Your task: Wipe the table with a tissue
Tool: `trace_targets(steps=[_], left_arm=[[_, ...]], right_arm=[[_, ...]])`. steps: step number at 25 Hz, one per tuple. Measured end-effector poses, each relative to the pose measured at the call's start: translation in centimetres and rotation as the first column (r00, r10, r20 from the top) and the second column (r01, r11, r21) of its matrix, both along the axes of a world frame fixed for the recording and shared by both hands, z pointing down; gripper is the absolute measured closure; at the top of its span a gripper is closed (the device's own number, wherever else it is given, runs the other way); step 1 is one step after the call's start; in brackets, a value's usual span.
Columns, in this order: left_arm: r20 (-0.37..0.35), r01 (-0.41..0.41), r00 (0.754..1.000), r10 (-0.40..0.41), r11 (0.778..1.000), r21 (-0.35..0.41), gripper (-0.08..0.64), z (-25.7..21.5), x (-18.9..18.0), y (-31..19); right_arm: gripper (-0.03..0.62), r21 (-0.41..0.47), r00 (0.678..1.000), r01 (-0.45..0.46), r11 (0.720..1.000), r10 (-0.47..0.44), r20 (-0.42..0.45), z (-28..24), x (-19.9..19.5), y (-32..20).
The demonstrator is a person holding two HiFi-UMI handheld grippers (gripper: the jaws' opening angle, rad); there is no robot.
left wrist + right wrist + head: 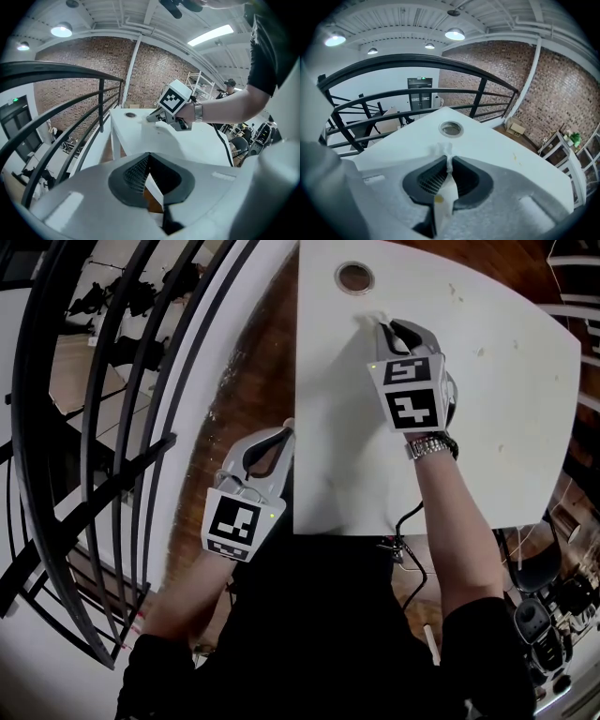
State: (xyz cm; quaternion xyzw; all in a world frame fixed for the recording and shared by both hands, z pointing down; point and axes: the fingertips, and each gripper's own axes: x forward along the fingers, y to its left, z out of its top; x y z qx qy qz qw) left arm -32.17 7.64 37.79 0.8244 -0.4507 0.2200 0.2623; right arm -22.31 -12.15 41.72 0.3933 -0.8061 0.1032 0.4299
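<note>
The white table fills the upper right of the head view. My right gripper rests on its far part, shut on a white tissue that touches the tabletop. In the right gripper view the tissue is pinched between the shut jaws, a strip of it running back between the pads. My left gripper hangs off the table's left edge, above the wooden floor. Its jaws meet with nothing between them. The left gripper view also shows the right gripper on the table.
A round cable hole sits just beyond the tissue, near the table's far edge. Small yellowish spots mark the tabletop to the right. A black railing runs along the left. Office chairs and a cable lie at lower right.
</note>
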Motion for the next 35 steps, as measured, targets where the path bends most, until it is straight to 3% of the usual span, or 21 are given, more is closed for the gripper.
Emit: trace_targets(steps=[16,35], left_arm=[[0.001,-0.030,1.000,0.030,1.000,0.004,0.548,-0.2,2.0,0.6],[0.006,-0.028,1.000,0.028,1.000,0.014,0.548,-0.5,2.6,1.5]], right_arm=[[0.566,-0.040,0.998,-0.049,0.998,0.048,-0.027,1.0,5.0,2.3],[0.571,-0.057,0.998,0.051,0.997,-0.052,-0.028,1.5,3.0,4.8]])
